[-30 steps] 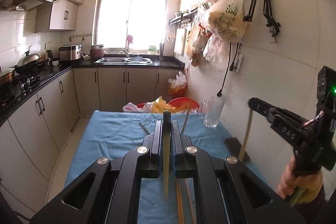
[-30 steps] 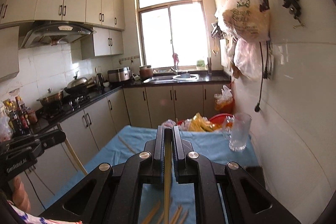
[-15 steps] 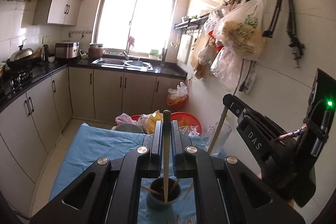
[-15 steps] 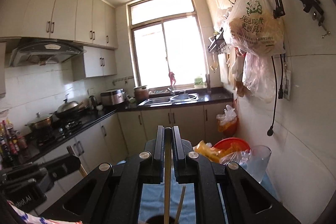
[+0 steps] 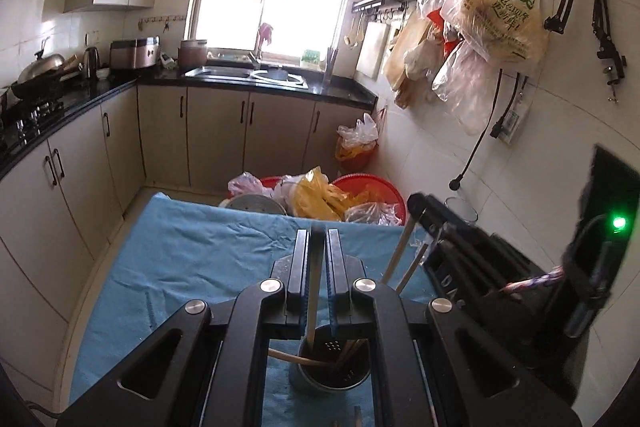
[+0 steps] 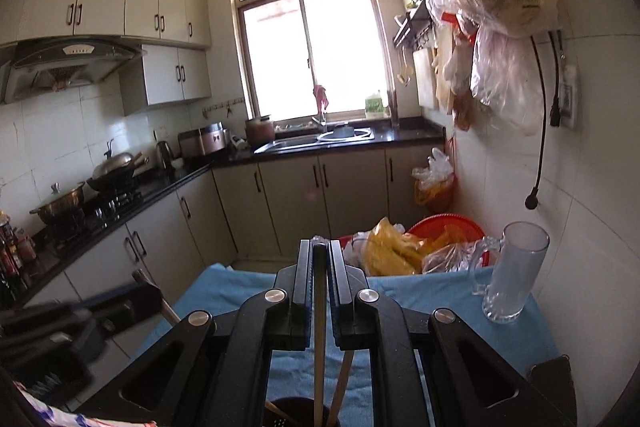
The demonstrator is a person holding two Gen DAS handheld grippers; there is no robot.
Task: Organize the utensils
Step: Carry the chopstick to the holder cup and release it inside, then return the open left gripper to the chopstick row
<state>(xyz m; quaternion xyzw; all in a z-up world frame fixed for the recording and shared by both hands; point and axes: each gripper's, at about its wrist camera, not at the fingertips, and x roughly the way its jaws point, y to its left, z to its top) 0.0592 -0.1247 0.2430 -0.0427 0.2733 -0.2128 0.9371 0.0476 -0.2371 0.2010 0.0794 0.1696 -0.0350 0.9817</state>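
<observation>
My left gripper [image 5: 318, 247] is shut on a wooden chopstick [image 5: 314, 303] whose lower end stands inside a dark metal utensil cup [image 5: 334, 371] on the blue cloth. Several chopsticks lean in that cup. My right gripper [image 6: 319, 267] is shut on another chopstick [image 6: 319, 347], its lower end reaching into the same cup [image 6: 296, 413] beside a leaning chopstick [image 6: 345, 379]. The right gripper [image 5: 416, 211] shows in the left wrist view at right, close beside the left one. The left gripper [image 6: 140, 287] shows blurred at lower left in the right wrist view.
A blue cloth [image 5: 192, 259] covers the table. A clear glass mug [image 6: 512, 271] stands at the right by the tiled wall. Red basins with plastic bags [image 5: 340, 195] lie past the table's far edge. Bags hang on the wall rack [image 5: 492, 23]. Cabinets line the left.
Both grippers have moved forward and down over the cup. The two held chopsticks now reach into it. A second earlier they hung above loose chopsticks on the cloth.
</observation>
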